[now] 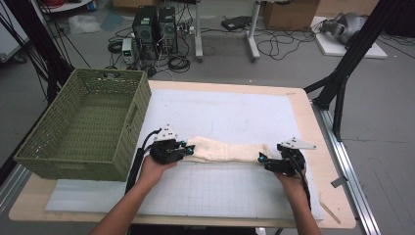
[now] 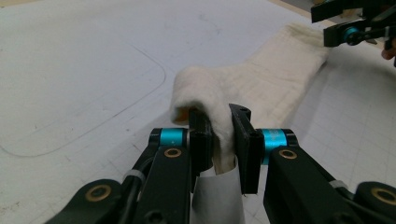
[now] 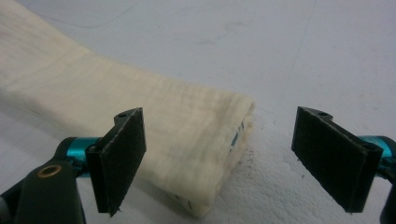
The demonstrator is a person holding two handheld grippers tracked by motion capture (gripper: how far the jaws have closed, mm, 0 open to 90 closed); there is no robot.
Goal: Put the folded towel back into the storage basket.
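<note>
Two tools: left tool [image 2: 223,140] pinches the towel's [image 1: 230,150] end, right tool [image 3: 233,158] gapes wide around the other.

Cream towel [image 1: 227,150]; green woven basket [image 1: 88,127]; white mat [image 1: 235,112].

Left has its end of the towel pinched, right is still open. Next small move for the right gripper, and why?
Probably ease the right gripper forward and close on the near end of the towel. Its jaws stand wide apart with that folded end lying between them, untouched. The left gripper already pinches the other end, bunched and lifted off the mat. With both ends held, the towel could be lifted or folded.
</note>
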